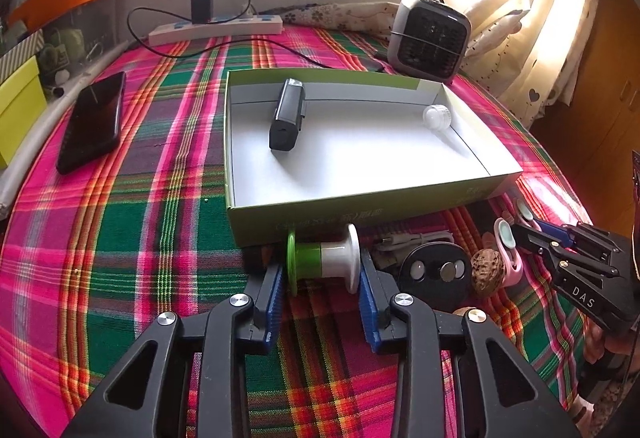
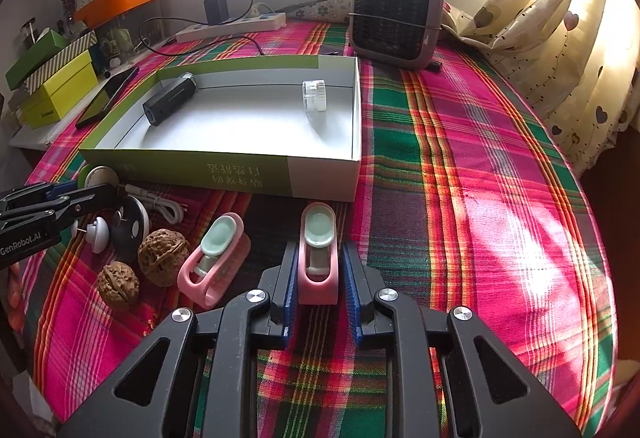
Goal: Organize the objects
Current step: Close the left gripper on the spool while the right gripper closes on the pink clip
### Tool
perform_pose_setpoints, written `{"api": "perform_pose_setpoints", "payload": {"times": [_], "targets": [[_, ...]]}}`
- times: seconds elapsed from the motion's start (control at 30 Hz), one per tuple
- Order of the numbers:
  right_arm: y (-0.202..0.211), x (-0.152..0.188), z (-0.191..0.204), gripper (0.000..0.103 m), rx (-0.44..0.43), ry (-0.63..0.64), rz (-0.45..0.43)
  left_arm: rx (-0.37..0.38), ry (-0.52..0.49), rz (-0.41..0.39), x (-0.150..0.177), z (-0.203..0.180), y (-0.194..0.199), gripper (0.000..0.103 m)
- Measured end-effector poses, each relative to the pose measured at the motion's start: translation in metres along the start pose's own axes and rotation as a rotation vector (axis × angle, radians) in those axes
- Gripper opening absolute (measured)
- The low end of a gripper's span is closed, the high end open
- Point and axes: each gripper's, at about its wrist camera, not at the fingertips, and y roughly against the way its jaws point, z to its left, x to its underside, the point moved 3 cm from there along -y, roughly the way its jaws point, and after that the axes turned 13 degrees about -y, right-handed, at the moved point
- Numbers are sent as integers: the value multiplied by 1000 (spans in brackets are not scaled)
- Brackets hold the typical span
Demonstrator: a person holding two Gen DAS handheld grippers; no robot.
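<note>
hidden in part: white cable [image 1: 416,238] tucked behind the black disc [image 1: 434,272], just in front of the green-and-white box [image 1: 360,216]; print on the box front upside down and hard to read. cut off at the left wrist view's right edge: right gripper [image 2: 318,274], its blue pads tight against one pink clip [image 2: 319,256] standing just before the box's near right corner. beside the clip, left gripper [image 1: 322,268], jaws part closed around a green-and-white spool [image 1: 324,260] lying on its side against the box front; left pad at the green flange, right pad at the white flange, true contact hard to judge.

counted: two pink clips, the second [image 2: 216,256] loose just left of the held one; two walnuts [image 2: 163,256] left of the clips; one white pushpin-like knob [image 2: 96,232] near the disc; two items inside the box, a black rectangular device [image 1: 286,114] at its far left and a small clear jar [image 1: 437,116] at its far right.

around the box on the plaid cloth [image 2: 460,158]: dark phone [image 1: 92,120] to its left, small grey fan [image 1: 432,38] behind its right corner, white power strip [image 1: 216,28] with black charger behind, yellow-green cartons [image 2: 60,90] farther left.
</note>
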Motion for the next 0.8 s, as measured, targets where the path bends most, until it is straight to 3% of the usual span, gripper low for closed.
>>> {"api": "perform_pose_setpoints", "payload": {"times": [0.8], "targets": [[2,2,0,18,-13,-10,-3,-1,0,-3,1,2,5,30]]}}
